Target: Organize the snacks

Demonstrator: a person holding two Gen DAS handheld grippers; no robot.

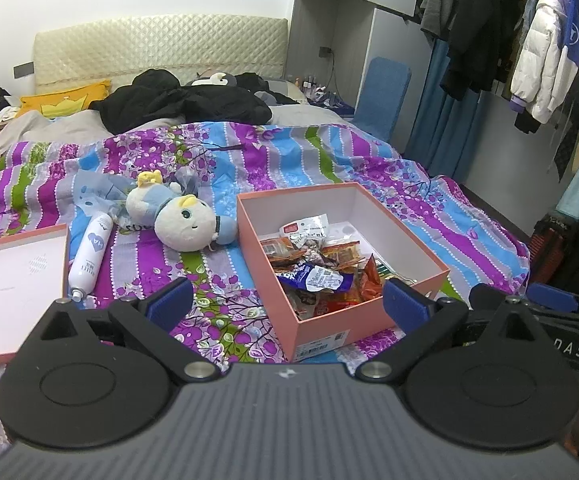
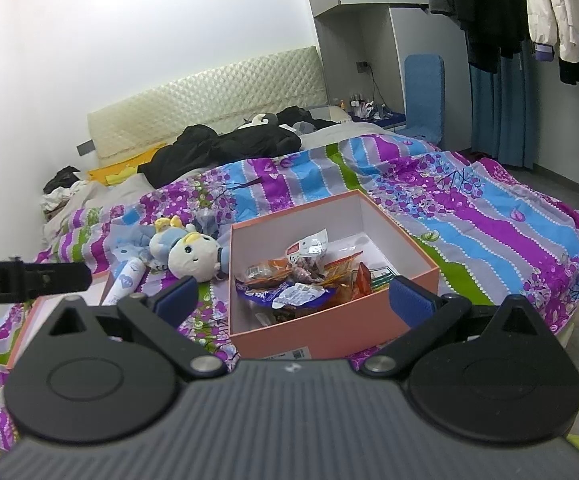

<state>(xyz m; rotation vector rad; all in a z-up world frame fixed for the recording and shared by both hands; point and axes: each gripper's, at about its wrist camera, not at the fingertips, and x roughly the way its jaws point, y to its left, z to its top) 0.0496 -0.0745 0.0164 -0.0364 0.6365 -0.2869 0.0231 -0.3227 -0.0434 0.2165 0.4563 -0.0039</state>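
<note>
Bedroom scene: a bed is covered by a purple, blue and green floral quilt [image 1: 273, 152], with clothes hung along the right wall. An open pink box [image 1: 329, 320] is set on the quilt, and a heap of snack packets [image 1: 317, 264] is seen inside it. Its lid [image 1: 13, 280] is laid well to the left, a white spray can [image 1: 89, 254] beside it and a plush toy [image 1: 177, 216] near the box. Left gripper [image 1: 287, 304] and right gripper [image 2: 293, 300] are both spread wide, nothing held, above the near edge of the box.
</note>
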